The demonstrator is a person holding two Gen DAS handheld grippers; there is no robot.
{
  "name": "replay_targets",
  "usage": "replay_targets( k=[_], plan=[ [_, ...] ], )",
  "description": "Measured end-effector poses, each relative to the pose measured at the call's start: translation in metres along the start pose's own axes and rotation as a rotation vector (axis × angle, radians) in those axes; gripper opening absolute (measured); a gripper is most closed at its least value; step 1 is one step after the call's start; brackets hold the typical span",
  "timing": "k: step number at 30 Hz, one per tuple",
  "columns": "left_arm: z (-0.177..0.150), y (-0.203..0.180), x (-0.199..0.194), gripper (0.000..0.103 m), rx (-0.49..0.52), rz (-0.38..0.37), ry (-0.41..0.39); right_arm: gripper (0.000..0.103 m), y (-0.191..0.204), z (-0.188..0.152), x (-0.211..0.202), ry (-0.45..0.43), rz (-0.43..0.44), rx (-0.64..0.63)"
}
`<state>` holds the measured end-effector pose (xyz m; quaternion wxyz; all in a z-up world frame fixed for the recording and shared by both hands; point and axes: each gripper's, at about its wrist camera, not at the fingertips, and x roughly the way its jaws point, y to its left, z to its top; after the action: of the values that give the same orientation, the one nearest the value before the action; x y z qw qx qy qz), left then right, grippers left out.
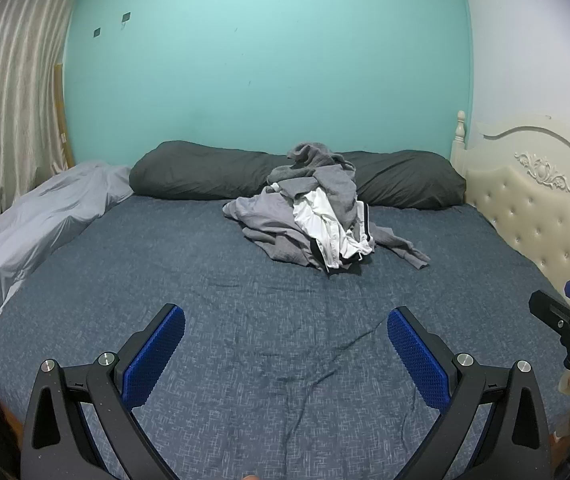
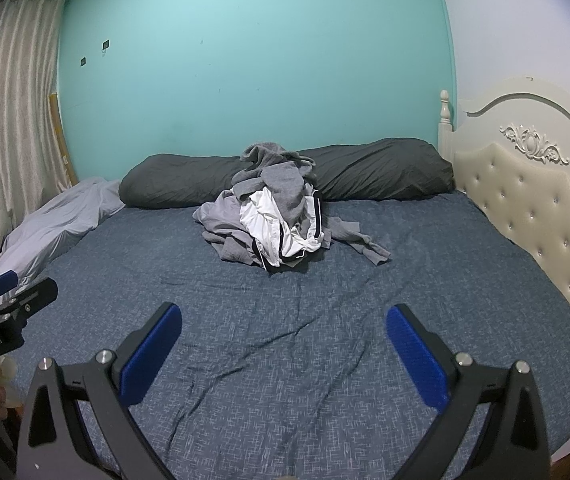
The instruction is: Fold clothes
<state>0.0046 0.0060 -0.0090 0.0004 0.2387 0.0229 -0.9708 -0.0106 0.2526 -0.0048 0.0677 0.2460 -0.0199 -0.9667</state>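
Note:
A heap of clothes (image 1: 317, 212) lies on the bed towards its far side: several grey garments with a white and black piece in the middle. In the right wrist view the same heap of clothes (image 2: 281, 216) sits straight ahead. My left gripper (image 1: 286, 318) is open above the near part of the blue bedsheet (image 1: 213, 280), well short of the heap, with nothing between its blue pads. My right gripper (image 2: 284, 316) is likewise open and empty over the bedsheet (image 2: 425, 264). Each gripper shows at the edge of the other's view.
A long dark grey pillow (image 1: 205, 172) lies along the teal wall behind the heap. A pale grey blanket (image 1: 45, 220) is bunched at the left edge by the curtain (image 1: 9, 100). A cream tufted headboard (image 1: 537, 200) bounds the right side.

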Motion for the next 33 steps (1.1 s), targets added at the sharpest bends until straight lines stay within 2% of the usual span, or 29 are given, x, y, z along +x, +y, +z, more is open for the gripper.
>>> replay_targets(
  k=[33],
  plan=[
    [0.013, -0.001, -0.003, 0.103, 0.009, 0.006, 0.016, 0.103, -0.004, 0.000, -0.001, -0.002, 0.002, 0.004]
  ],
)
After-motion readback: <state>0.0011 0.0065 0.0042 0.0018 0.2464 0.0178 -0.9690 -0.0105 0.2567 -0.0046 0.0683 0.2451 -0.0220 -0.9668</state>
